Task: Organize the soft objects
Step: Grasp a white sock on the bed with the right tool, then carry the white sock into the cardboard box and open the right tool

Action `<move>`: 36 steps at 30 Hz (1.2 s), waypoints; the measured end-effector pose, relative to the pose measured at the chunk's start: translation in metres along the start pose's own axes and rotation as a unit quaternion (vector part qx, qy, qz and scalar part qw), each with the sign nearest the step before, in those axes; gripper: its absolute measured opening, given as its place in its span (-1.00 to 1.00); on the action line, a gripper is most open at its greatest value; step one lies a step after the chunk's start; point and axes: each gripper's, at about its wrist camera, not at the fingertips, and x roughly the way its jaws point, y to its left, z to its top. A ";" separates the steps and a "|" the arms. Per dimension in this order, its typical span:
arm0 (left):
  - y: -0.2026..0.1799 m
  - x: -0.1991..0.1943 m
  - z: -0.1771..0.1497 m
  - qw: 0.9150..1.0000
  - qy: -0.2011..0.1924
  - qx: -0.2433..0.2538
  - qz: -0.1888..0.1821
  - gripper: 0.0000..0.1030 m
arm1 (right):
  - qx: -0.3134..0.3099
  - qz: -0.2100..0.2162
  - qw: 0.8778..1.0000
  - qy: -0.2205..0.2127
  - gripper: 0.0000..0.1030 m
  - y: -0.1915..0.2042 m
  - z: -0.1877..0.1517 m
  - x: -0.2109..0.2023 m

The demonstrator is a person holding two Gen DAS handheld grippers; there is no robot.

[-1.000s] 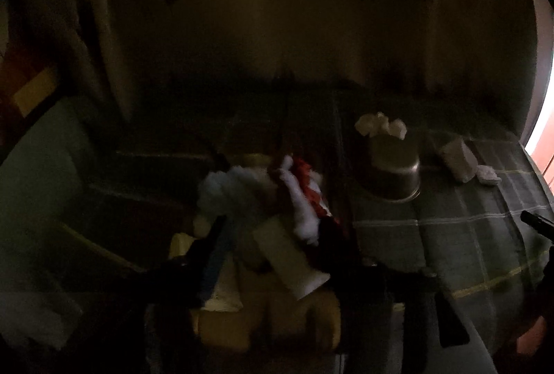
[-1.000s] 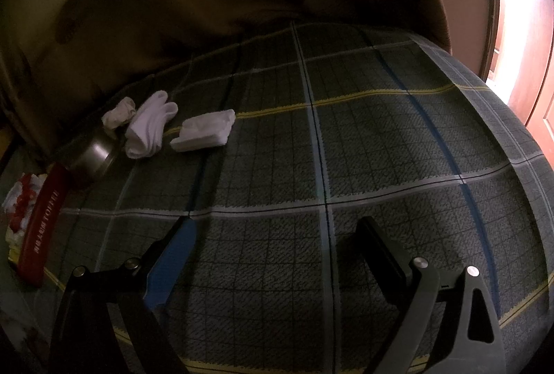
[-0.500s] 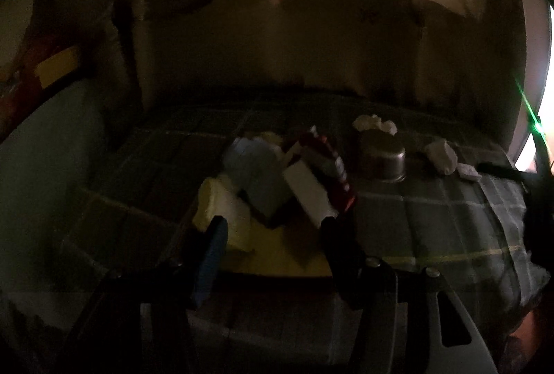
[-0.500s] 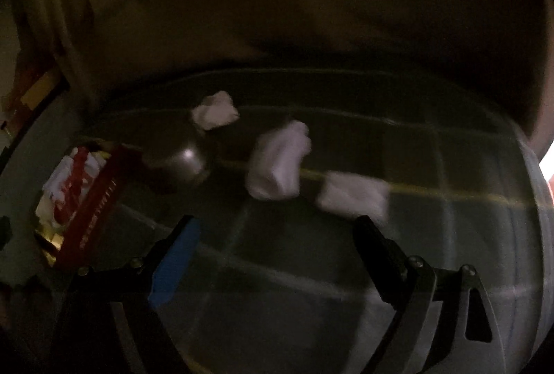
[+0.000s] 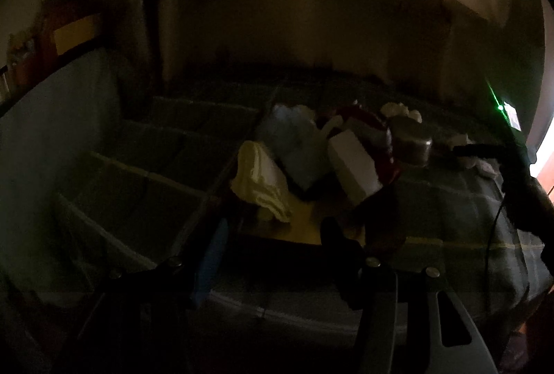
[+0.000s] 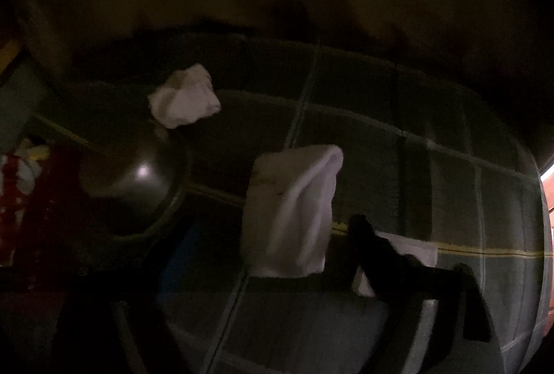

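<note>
A: Tongs first. Right tongs closing, with the long white sock lying between the fingers, pads not pressing it that I can see. One finger has a blue pad, the other is plain black.

B: Left tongs?

A: Jaws apart, nothing between them, hovering in front of the pile. Same blue pad on one finger.

B: Where are the soft things?

A: All on the bed, on a checked woven blanket, grey-green with pale and yellow lines. Long sock is soft ribbed cotton, folded lengthwise. A crumpled white sock sits just behind a rounded shiny metal bowl, which seems to stand upside down. A flat folded white sock is partly hidden behind the black finger.

B: And the pile?

A: In the left view: a yellow folded towel, fluffy, beside a pale blue cloth and a white boxy block, something red behind. Too dark for more.
</note>
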 end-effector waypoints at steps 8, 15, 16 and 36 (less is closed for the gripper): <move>0.001 0.004 -0.004 1.000 -0.006 0.007 0.004 0.11 | 0.022 0.027 0.999 -0.020 -0.52 -0.008 -0.015 -0.026; 0.010 -0.002 0.000 1.000 -0.015 -0.013 -0.006 0.11 | -0.005 0.129 0.987 -0.095 -0.52 0.044 -0.052 -0.122; 0.011 -0.003 0.000 1.000 -0.015 -0.014 -0.005 0.11 | -0.013 0.146 0.984 -0.100 -0.52 0.056 -0.057 -0.132; 0.044 -0.001 0.006 0.999 0.006 -0.044 0.025 0.11 | -0.134 0.256 0.956 -0.050 -0.51 0.267 -0.055 -0.115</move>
